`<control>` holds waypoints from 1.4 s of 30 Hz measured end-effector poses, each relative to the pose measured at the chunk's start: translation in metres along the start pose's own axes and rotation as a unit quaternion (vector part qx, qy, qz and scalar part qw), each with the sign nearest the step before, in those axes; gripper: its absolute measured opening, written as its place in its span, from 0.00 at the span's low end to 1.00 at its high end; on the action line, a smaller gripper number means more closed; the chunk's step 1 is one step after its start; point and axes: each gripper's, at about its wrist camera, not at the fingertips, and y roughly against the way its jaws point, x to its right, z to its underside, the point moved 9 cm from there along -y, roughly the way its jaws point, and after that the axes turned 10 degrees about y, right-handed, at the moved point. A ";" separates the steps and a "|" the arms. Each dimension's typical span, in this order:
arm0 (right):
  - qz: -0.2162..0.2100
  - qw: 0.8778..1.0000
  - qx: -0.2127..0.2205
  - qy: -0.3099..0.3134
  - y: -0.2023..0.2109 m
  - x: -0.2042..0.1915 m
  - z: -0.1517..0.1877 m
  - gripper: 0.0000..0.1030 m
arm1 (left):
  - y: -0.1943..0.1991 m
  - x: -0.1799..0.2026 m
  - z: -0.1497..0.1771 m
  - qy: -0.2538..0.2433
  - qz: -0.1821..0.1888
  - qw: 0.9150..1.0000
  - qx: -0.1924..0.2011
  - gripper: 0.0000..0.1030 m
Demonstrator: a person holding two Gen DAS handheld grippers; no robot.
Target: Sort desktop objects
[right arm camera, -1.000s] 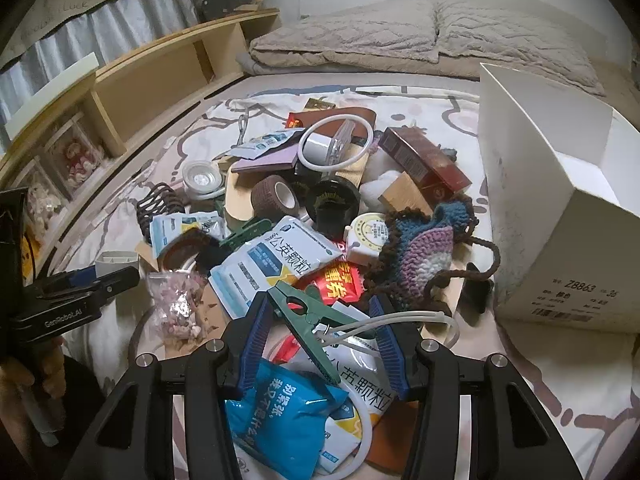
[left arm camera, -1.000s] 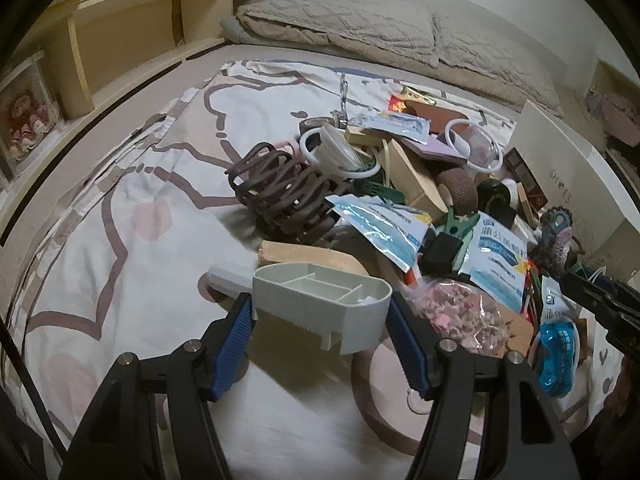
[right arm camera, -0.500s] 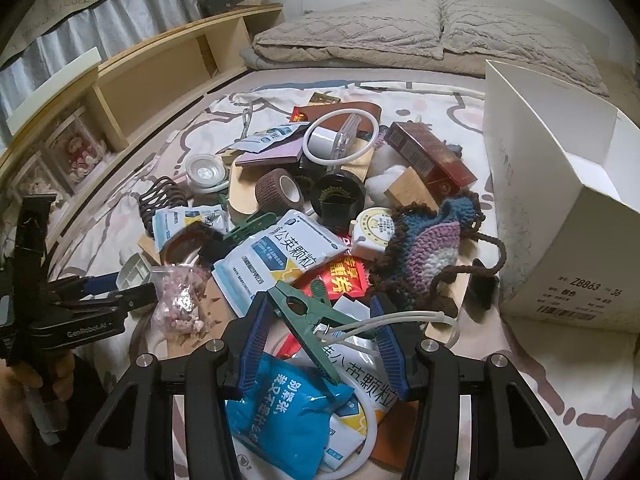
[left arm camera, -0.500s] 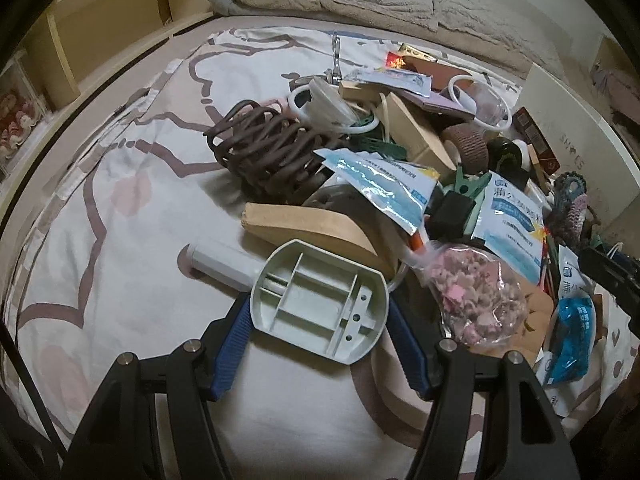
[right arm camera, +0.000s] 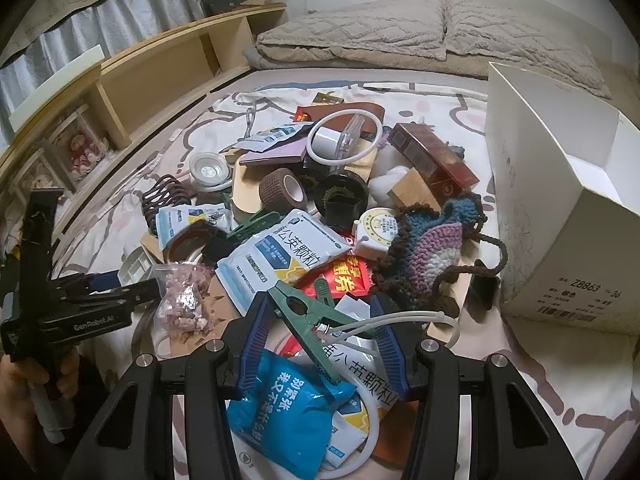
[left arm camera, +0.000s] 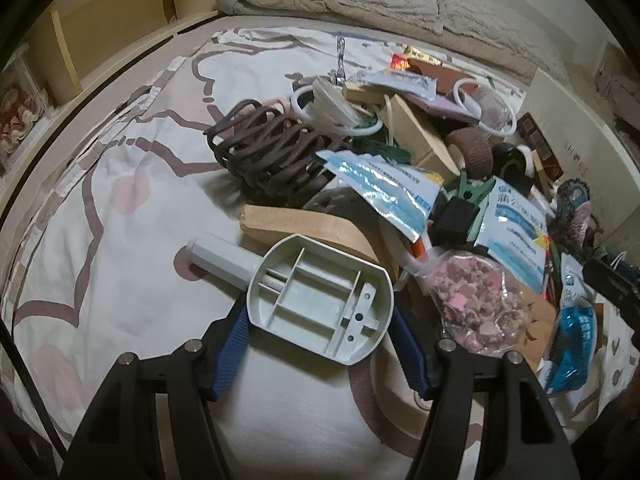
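Patterned bedsheet (left arm camera: 132, 208) carrying a heap of small objects; white box (right arm camera: 560, 216) at its right edge, seen whole only in the right wrist view. Left gripper (left arm camera: 320, 344), tilted steeply down, jaws clamped on the grey plastic tray (left arm camera: 320, 300), open face to camera. Right gripper (right arm camera: 320, 344), angled down, jaws apart astride a green clothespin (right arm camera: 308, 320) on the packets, pads not visibly pressing it

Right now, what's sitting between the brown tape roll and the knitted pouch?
In the right wrist view, a black round holder and a round white tape measure lie between the brown tape roll and the knitted pouch.
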 end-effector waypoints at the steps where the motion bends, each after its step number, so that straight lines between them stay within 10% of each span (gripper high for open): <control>1: 0.000 1.000 0.001 0.000 0.001 0.001 0.000 0.50 | 0.002 0.000 -0.001 0.002 0.002 1.000 0.004 0.63; 42: -0.002 1.000 0.012 0.002 0.009 -0.001 -0.003 0.50 | 0.000 -0.004 0.006 0.052 0.027 0.998 -0.013 0.66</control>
